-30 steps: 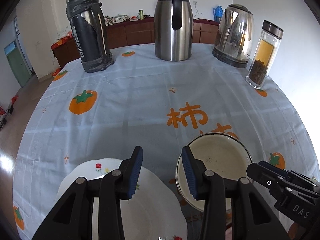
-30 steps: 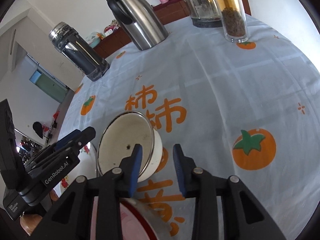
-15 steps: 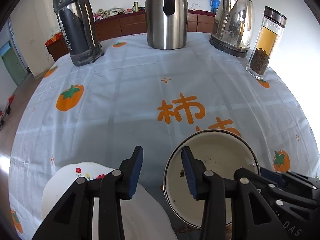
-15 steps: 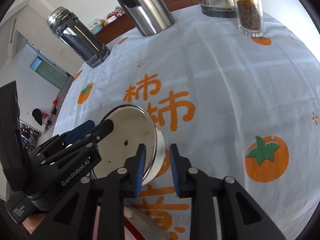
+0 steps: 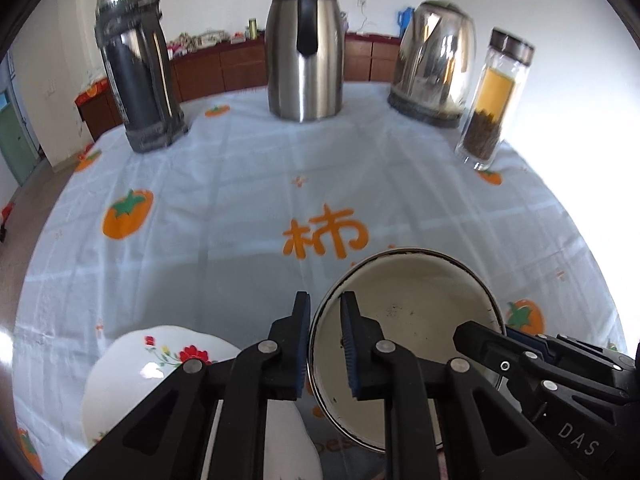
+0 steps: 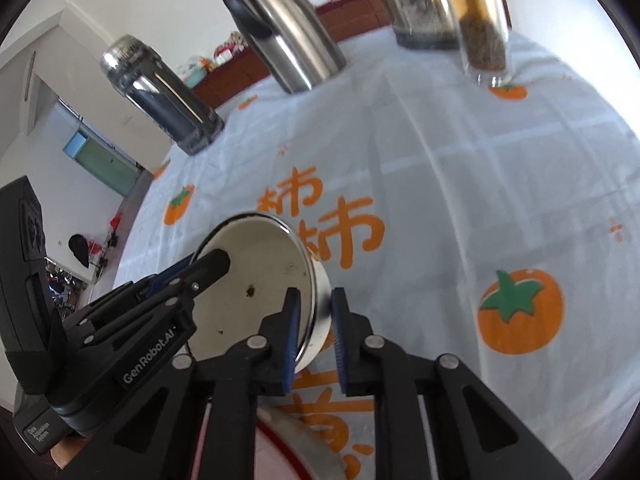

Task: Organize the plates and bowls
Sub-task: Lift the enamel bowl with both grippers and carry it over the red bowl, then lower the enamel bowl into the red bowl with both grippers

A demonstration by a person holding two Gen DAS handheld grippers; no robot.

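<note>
A cream enamel bowl (image 5: pixel 416 312) with a dark rim sits tilted near the front of the table, held from two sides. My left gripper (image 5: pixel 325 344) is shut on its left rim, one blue pad inside and one outside. The right gripper (image 6: pixel 315 332) is shut on the opposite rim of the bowl (image 6: pixel 260 264). Each view shows the other tool: the right gripper (image 5: pixel 486 332) at the bowl's right edge, the left gripper (image 6: pixel 200 266) at its left. A white flowered plate (image 5: pixel 132 380) lies beneath my left fingers. A red-rimmed plate (image 6: pixel 304 440) lies under the right ones.
Along the table's far side stand a dark thermos (image 5: pixel 140 80), a steel jug (image 5: pixel 306 52), a steel kettle (image 5: pixel 436 64) and a glass tea jar (image 5: pixel 492 100). A pale tablecloth (image 5: pixel 240 184) printed with orange persimmons covers the round table.
Both pairs of jaws have narrowed onto the bowl's rim. The left gripper has shifted right so the rim now sits between its pads, and the bowl looks more tilted.
</note>
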